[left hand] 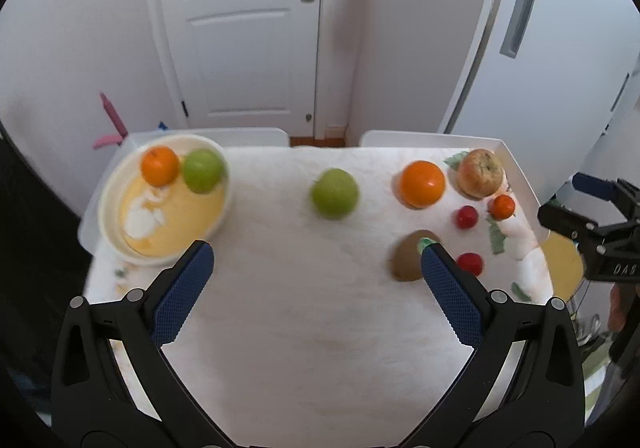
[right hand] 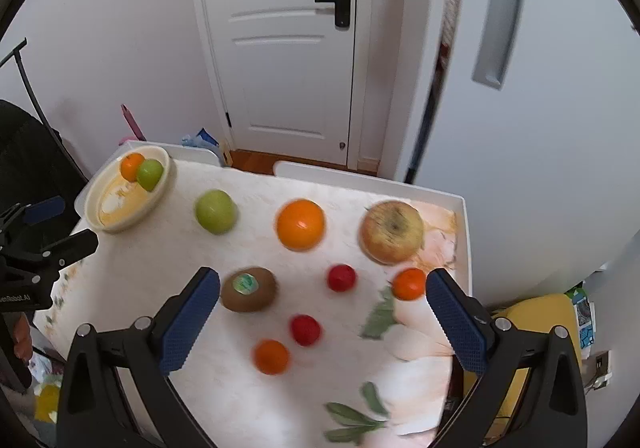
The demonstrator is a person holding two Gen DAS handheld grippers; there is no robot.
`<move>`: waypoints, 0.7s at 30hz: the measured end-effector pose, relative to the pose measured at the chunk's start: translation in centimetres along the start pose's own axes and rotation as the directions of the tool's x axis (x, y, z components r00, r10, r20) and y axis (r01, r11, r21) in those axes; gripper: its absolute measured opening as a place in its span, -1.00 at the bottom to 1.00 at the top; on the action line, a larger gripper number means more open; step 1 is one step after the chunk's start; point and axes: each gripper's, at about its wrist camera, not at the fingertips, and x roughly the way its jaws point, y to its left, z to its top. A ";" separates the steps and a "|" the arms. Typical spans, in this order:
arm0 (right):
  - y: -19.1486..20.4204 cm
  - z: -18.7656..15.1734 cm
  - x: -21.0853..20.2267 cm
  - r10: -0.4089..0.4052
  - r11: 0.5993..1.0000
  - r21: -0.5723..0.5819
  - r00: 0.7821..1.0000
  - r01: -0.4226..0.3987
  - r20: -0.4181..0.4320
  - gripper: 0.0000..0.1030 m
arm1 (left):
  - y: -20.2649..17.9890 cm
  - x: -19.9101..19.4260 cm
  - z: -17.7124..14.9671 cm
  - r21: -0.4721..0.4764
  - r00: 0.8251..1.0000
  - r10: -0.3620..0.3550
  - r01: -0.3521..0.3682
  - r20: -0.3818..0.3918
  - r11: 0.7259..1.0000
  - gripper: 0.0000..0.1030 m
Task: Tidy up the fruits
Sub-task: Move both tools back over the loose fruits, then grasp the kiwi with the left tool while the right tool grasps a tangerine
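**Fruit sort under way: two pieces bowled, rest loose on tabletop**

Both claws spread wide, nothing pinched. Left claw (left hand: 316, 260) hovering above bare white cloth near the front edge of the tabletop (left hand: 304, 328). Right claw (right hand: 322, 288) hovering over the right-hand scatter of small fruit.

Cream bowl (left hand: 108, 208) at far left corner. Inside, against the far wall: a small orange (left hand: 159, 165) and a green apple (left hand: 203, 170), touching.

Still loose, left to right: second green apple (right hand: 215, 211) near mid-table; large orange (right hand: 301, 224); yellow-red apple (right hand: 392, 231) at far right by the raised rim. Nearer row: kiwi (right hand: 249, 289) with green sticker up, just beside the right claw's left finger. Two small red fruits (right hand: 341, 277) and (right hand: 305, 329), likely cherry tomatoes; too blurred to confirm. Two small orange fruits (right hand: 409, 283) and (right hand: 272, 356).

Judged step: between picks, choosing the next piece. Roughly a fifth done by count.

Next move, as a guess: loose green apple closest to the bowl, suits the left claw. Calls for lowering with fingers straddling its widest part, closing gently, lifting clear, then carrying to the open near side of the bowl. Round fruit on soft cloth likely to roll if nudged off-centre.
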 end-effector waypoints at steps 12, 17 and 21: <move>-5.6 -2.7 4.1 0.016 0.999 -0.031 0.999 -0.017 -0.028 0.99 | -6.6 6.2 -1.9 -0.055 0.997 0.059 -0.062 -0.057 0.997 1.00; -6.4 -3.5 6.5 -0.010 0.998 -0.058 1.000 0.008 -0.028 0.99 | -8.5 8.9 -2.6 -0.075 0.994 0.075 -0.081 -0.073 0.994 1.00; -6.5 -4.2 8.2 -0.035 0.996 -0.084 0.999 0.033 -0.024 0.97 | -9.3 10.6 -3.0 -0.086 0.992 0.081 -0.089 -0.092 0.992 1.00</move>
